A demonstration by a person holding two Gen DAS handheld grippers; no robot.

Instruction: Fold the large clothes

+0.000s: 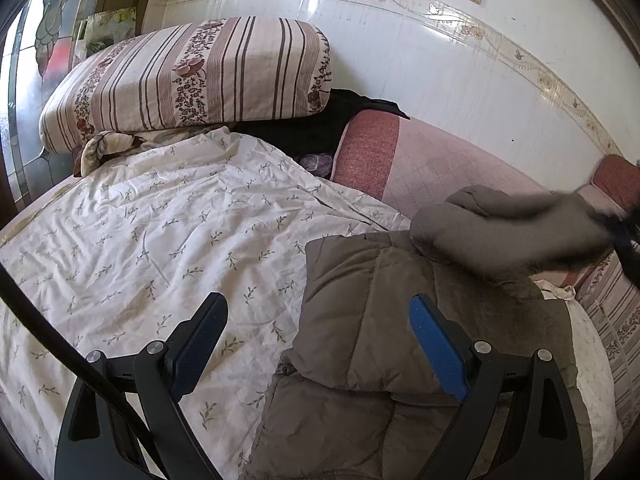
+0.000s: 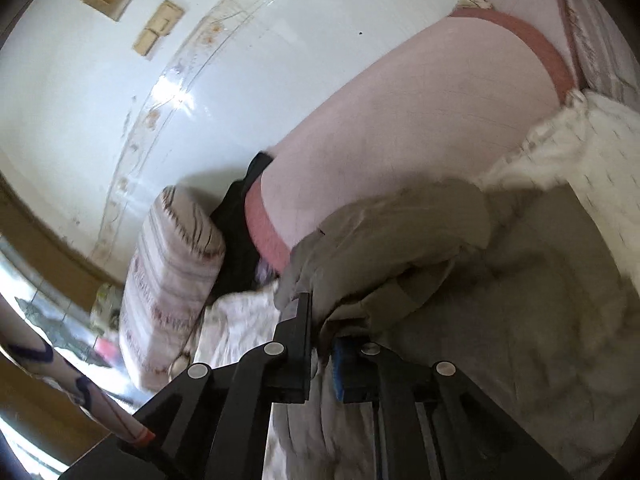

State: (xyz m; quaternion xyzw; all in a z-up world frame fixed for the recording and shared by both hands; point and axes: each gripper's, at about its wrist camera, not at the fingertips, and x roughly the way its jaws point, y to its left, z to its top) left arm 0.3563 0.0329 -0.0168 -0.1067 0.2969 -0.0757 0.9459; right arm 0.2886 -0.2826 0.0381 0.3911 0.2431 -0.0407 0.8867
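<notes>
A grey-brown quilted jacket [image 1: 384,344] lies partly folded on the white floral bedsheet [image 1: 160,240]. My left gripper [image 1: 318,320] is open and empty, hovering over the jacket's left edge, with one finger over the sheet and one over the jacket. My right gripper [image 2: 320,320] is shut on a part of the jacket [image 2: 392,240], a sleeve or hem, and holds it lifted and blurred. That lifted part also shows in the left wrist view [image 1: 508,228], held up at the right by the blurred right gripper [image 1: 624,228].
A striped floral pillow [image 1: 188,76] lies at the head of the bed. A pink padded bolster [image 1: 420,164] runs along the tiled wall [image 1: 440,60]. Dark clothing [image 1: 320,128] sits between pillow and bolster. A window [image 1: 24,80] is at the left.
</notes>
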